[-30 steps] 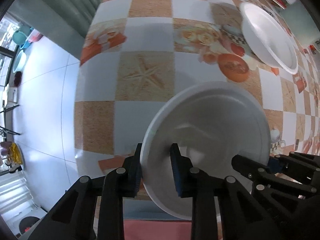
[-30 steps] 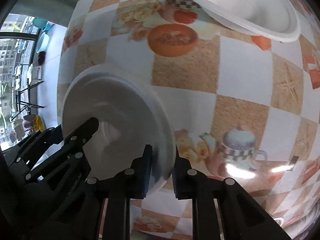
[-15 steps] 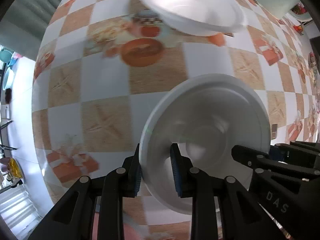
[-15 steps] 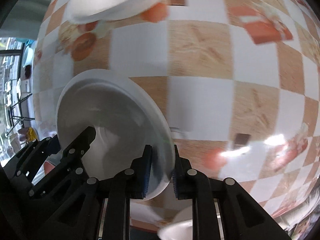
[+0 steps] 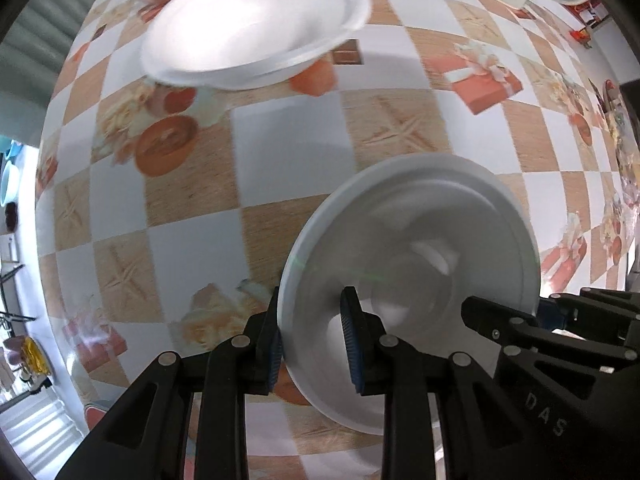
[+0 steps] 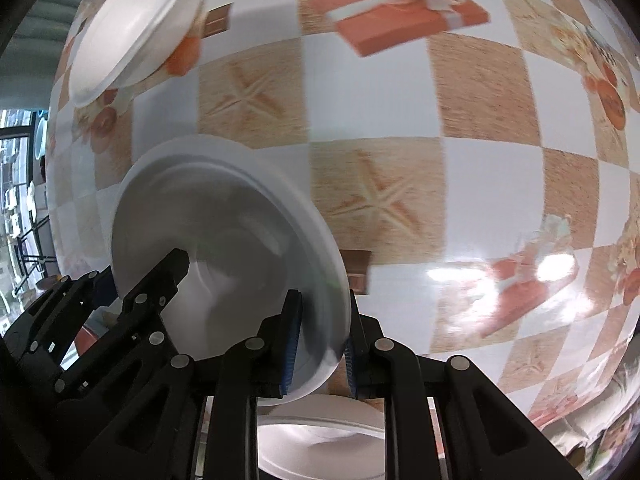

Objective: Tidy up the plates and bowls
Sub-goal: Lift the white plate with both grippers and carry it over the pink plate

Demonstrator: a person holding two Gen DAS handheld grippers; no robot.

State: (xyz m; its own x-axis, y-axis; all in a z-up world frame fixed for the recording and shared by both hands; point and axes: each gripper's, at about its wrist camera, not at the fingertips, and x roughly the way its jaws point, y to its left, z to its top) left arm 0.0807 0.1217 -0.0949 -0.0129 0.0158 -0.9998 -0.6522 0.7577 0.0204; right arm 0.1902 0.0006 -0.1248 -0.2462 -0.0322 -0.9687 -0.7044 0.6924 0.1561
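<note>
**Both tongs on 1 bowl, mid-carry over the table**

You have 1 white foam bowl [image 5: 408, 264] pinched from 2 sides. In the left wrist view your left gripper [image 5: 314, 340] sits at the lower centre of the frame, its jaws narrow and clamped across the bowl's left rim, 1 finger outside and 1 inside. The right gripper [image 6: 320, 340] does the same on the opposite rim, at the lower centre of the right wrist view, and each view shows the other tool's black fingers reaching into the bowl. The bowl looks tilted and clear of the checked tablecloth [image 5: 280, 168], though the blur makes the gap hard to judge.

A second white bowl [image 5: 256, 28] rests on the cloth at the top of the left wrist frame, well apart from the 1 you hold. A third white dish [image 6: 320, 432], plate or bowl I cannot tell, shows at the bottom edge of the right wrist frame, under the fingers.

My reading: you are in the transport step, bringing this bowl toward a stack. The next move calls for levelling the bowl, centring it over its target, lowering until it nests, then opening both tongs together so thin foam does not flex or tip.
</note>
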